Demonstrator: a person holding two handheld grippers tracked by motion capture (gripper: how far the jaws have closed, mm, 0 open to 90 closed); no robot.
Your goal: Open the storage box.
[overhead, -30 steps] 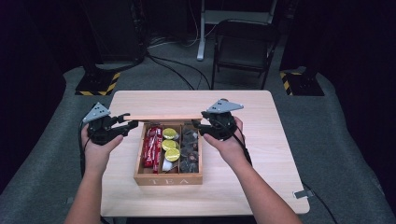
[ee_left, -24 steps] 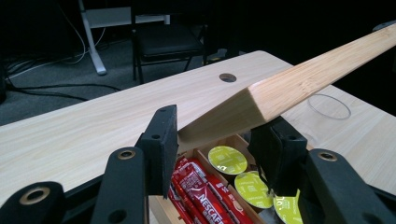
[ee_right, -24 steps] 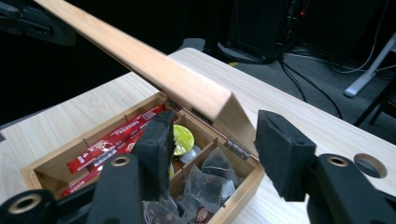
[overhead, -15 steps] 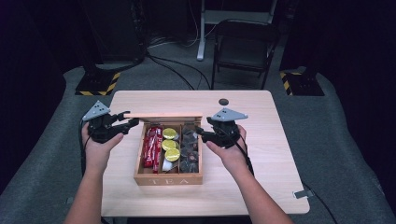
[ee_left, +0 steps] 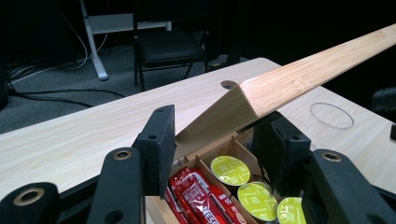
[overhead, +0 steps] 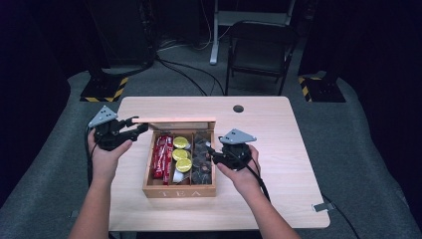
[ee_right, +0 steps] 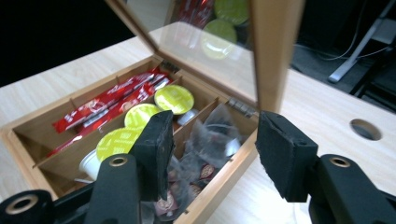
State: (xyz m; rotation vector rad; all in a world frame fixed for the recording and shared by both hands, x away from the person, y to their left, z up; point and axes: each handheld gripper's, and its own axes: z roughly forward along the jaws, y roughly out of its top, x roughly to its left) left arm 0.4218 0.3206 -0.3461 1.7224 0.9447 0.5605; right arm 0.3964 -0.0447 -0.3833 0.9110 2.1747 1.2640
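Observation:
A wooden tea box (overhead: 179, 191) stands open in the middle of the table. It holds red sachets (overhead: 161, 157), yellow-green capsules (overhead: 181, 154) and dark tea packets (overhead: 201, 162). Its glass-paned lid (overhead: 174, 120) is raised at the back. My left gripper (overhead: 142, 128) is shut on the lid's left end (ee_left: 303, 79), which runs between its jaws (ee_left: 215, 135). My right gripper (overhead: 210, 153) hangs low at the box's right side. It is open after its jaws have just been opening, and they straddle the box wall (ee_right: 224, 182) above the dark packets (ee_right: 205, 140) without touching anything.
A cable hole (overhead: 238, 108) lies in the table behind the box. Bare tabletop (overhead: 278, 149) stretches right of the box. A folding chair (overhead: 259, 50) and cables stand on the floor beyond the far edge.
My right gripper has let go of the lid's right end and sunk to the box's right wall. The left gripper stays on the lid, which remains raised.

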